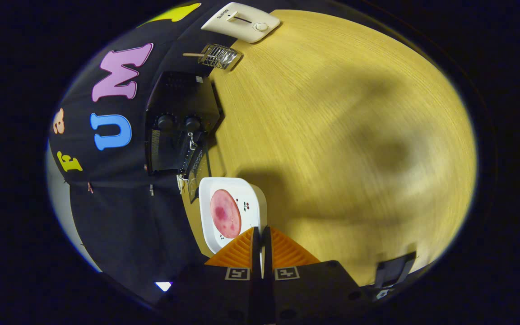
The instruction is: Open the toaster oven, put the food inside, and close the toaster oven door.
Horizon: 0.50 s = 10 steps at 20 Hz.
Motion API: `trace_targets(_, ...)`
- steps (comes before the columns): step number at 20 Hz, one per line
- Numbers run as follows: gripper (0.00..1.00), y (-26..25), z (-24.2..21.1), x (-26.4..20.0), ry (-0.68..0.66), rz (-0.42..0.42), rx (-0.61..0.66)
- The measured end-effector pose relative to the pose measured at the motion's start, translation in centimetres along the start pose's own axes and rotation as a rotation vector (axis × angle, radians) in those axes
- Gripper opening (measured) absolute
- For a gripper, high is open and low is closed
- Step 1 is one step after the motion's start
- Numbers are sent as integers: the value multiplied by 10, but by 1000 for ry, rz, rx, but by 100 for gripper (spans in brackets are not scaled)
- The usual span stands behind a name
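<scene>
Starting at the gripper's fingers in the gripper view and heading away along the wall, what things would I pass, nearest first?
Gripper, fingers nearly shut on the edge of the white plate → pink slice of meat → black toaster oven → wire rack → white pop-up toaster.

Black toaster oven (pixel 176 131), pink round slice (pixel 225 213) on white cherry-printed plate (pixel 242 192), yellow wood-grained desk (pixel 332 113).
</scene>
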State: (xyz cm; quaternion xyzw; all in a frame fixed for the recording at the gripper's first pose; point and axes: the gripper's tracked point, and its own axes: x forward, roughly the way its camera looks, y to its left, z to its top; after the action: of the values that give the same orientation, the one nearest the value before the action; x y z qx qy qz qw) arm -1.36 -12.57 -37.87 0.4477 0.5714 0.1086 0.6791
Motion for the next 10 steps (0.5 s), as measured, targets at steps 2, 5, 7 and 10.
trace_targets(2,5,26,-15,9,-45,4,40)
trace_targets(5,5,69,-36,30,-117,15,134)
trace_targets(7,5,96,-42,49,-168,12,176)
trace_targets(10,5,129,-44,79,-258,1,280)
